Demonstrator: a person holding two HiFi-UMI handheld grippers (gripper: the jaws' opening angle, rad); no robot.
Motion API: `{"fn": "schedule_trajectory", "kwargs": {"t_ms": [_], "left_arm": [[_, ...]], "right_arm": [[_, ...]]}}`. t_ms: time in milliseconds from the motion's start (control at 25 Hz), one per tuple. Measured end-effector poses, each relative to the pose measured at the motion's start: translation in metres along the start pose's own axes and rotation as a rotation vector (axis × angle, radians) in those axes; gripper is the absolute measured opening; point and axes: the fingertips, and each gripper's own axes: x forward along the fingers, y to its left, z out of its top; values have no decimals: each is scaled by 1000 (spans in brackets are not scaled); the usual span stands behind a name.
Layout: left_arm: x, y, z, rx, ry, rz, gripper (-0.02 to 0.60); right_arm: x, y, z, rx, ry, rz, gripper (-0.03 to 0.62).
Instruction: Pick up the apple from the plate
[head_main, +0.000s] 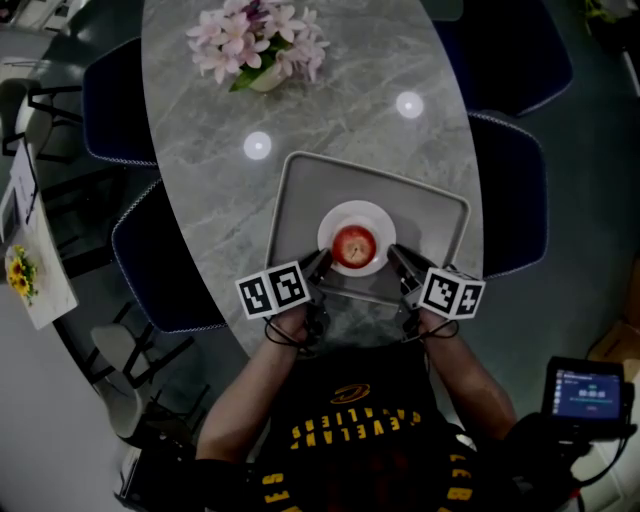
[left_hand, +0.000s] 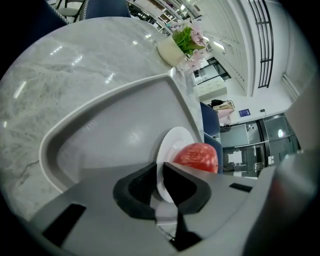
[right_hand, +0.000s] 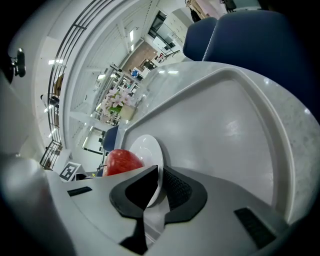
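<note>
A round red apple (head_main: 354, 245) with pale speckles sits at the centre of a small, glossy white plate (head_main: 371, 212). The plate stands near the front edge of a smooth grey rounded-corner tray (head_main: 300, 190) on an oval, grey-veined marble worktop (head_main: 200, 110). The left hand-held gripper (head_main: 322, 262) and the right hand-held gripper (head_main: 393, 253) flank the plate. Each is clenched on the plate's thin rim, with its ribbed black pads pinching the edge, and neither touches the fruit. A pot of pink flowers (head_main: 258, 40) stands at the far end. Dark blue chairs (head_main: 165, 260) with pale piping ring the worktop.
</note>
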Motion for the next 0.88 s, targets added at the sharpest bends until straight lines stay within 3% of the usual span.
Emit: {"fn": "schedule_trajectory", "kwargs": {"t_ms": [880], "left_arm": [[-12,1,-11,-18,-23,-31,38]], "right_arm": [[-4,7,-6,-38,12,5,41]]}}
